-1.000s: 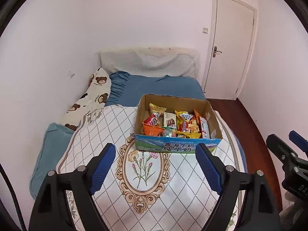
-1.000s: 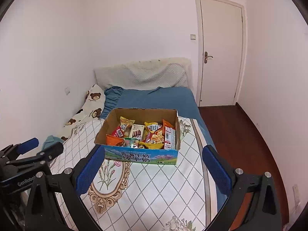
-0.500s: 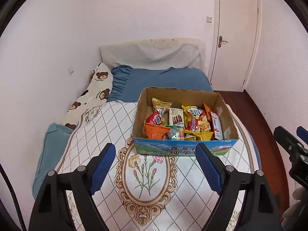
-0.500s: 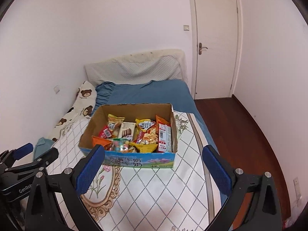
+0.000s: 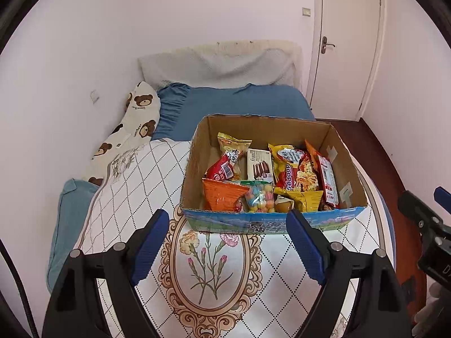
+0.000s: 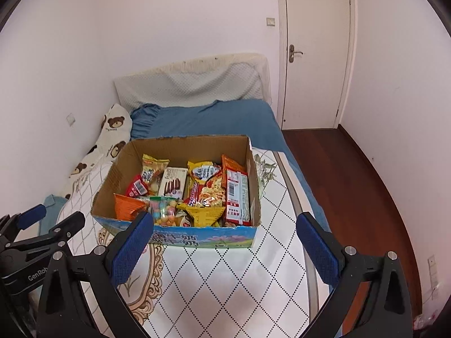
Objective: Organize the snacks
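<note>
An open cardboard box [image 5: 265,125] [image 6: 180,143] sits on the bed, full of snack packets. Among them are an orange bag [image 5: 222,194] [image 6: 128,207], a clear candy bag [image 5: 260,197] [image 6: 163,211], a white Franzzi wafer pack [image 5: 259,164] [image 6: 173,183], yellow and red Sedaap noodle packs [image 5: 296,171] [image 6: 205,188] and a red-white pack [image 5: 328,181] [image 6: 236,197]. My left gripper [image 5: 228,228] is open and empty, just short of the box's near wall. My right gripper [image 6: 225,231] is open and empty, also in front of the box.
The box rests on a white diamond-pattern quilt [image 5: 214,270] [image 6: 234,276] over a blue sheet [image 5: 239,101]. A teddy-bear pillow [image 5: 132,129] lies by the left wall. A closed door [image 6: 315,50] and wooden floor [image 6: 352,174] are to the right.
Both grippers have moved forward toward the box, which now looks larger and closer. Both stay open and empty.
</note>
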### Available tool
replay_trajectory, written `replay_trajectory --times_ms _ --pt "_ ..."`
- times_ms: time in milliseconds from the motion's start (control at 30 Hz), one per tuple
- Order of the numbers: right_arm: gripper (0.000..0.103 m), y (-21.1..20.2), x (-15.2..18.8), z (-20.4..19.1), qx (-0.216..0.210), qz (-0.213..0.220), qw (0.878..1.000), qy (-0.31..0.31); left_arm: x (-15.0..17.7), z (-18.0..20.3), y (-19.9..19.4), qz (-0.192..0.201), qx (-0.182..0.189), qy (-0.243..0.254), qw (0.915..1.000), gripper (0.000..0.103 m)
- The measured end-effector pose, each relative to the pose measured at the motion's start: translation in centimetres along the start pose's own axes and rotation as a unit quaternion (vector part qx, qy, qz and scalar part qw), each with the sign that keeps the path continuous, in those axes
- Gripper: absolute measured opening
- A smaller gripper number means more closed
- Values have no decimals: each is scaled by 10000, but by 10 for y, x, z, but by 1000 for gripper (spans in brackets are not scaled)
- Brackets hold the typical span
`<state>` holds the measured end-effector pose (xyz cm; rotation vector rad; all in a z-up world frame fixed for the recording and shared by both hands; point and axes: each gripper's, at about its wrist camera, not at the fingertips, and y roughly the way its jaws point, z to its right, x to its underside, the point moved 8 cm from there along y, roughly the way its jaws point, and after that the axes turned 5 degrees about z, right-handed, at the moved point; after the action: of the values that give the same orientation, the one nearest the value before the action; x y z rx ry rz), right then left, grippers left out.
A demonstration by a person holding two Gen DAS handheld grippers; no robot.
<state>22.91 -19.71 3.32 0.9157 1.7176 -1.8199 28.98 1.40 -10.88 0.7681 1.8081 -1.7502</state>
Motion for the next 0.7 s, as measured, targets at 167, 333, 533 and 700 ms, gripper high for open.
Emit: replay_trajectory --times_ms 167,333,533,700 --pt "103 12 2 -1 23 -95 10000 13 -1 0 7 -35 -17 12 10000 85" --pt "103 16 3 -1 48 -158 9999 -20 -2 -1 9 -52 4 5 10000 85" --pt "103 16 4 -3 16 -173 9998 12 -2 -1 9 -71 60 -10 10000 85" --pt "103 18 4 -3 6 -178 9998 11 0 0 7 -67 103 -16 9999 85"
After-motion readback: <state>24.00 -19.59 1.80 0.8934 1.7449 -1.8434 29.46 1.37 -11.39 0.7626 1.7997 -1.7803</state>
